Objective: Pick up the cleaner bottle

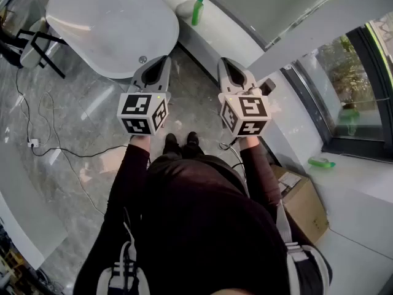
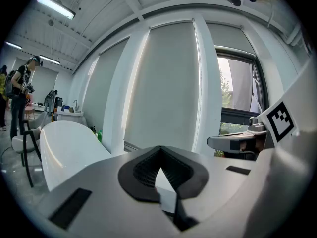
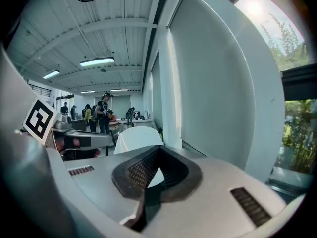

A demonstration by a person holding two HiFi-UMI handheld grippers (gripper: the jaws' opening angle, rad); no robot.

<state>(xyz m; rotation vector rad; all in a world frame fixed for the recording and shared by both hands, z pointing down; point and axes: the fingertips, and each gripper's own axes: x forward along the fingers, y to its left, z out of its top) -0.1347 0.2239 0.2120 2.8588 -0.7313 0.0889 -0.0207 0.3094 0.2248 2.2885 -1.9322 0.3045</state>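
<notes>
Jaws of left gripper (image 1: 163,61) are seen pressed together, nothing btwn them; jaws of right gripper (image 1: 225,62) likewise, empty. Both units are held side by side, apart, approx. level. Task item, green plastic cleaner bottle (image 1: 197,10), is stood upright on white ledge (image 1: 215,34) along wall, just beside white oval bathtub (image 1: 110,23), well ahead of both grippers, untouched.

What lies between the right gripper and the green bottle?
Head view: only floor and the bare ledge the bottle stands on lie ahead of the right gripper.
</notes>
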